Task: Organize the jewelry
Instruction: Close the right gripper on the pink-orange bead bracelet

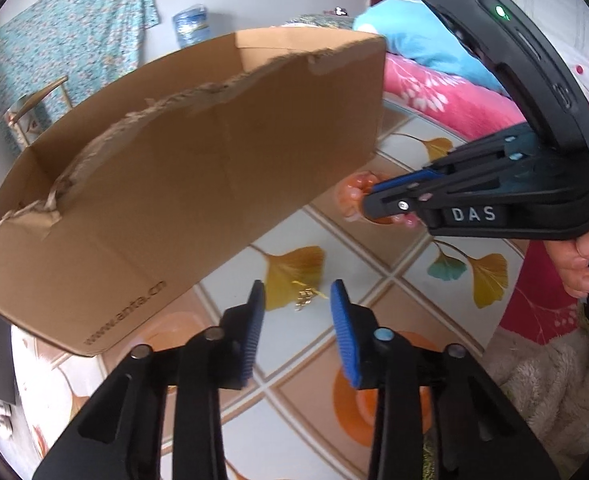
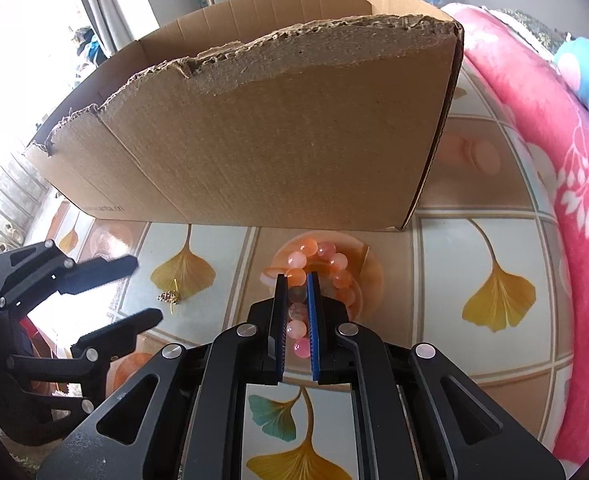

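Observation:
A pink-orange bead bracelet [image 2: 336, 266] lies on the table in front of the torn cardboard box [image 2: 278, 132]. My right gripper [image 2: 297, 278] is shut on the bracelet's near side, beads between its blue pads. In the left wrist view the right gripper [image 1: 370, 200] shows at right, over the bracelet [image 1: 354, 190]. A small gold chain piece [image 1: 304, 298] lies on a yellow leaf print. My left gripper [image 1: 298, 290] is open and empty, its fingers on either side of the gold piece, just short of it. The gold piece [image 2: 169, 297] and left gripper [image 2: 144, 292] also show in the right wrist view.
The box [image 1: 182, 168] stands open-topped at the table's back, with a ragged torn front wall. The tablecloth [image 2: 494, 240] has ginkgo leaf prints. A pink floral blanket [image 2: 542, 120] lies along the right side. A chair [image 1: 34, 108] stands beyond the table.

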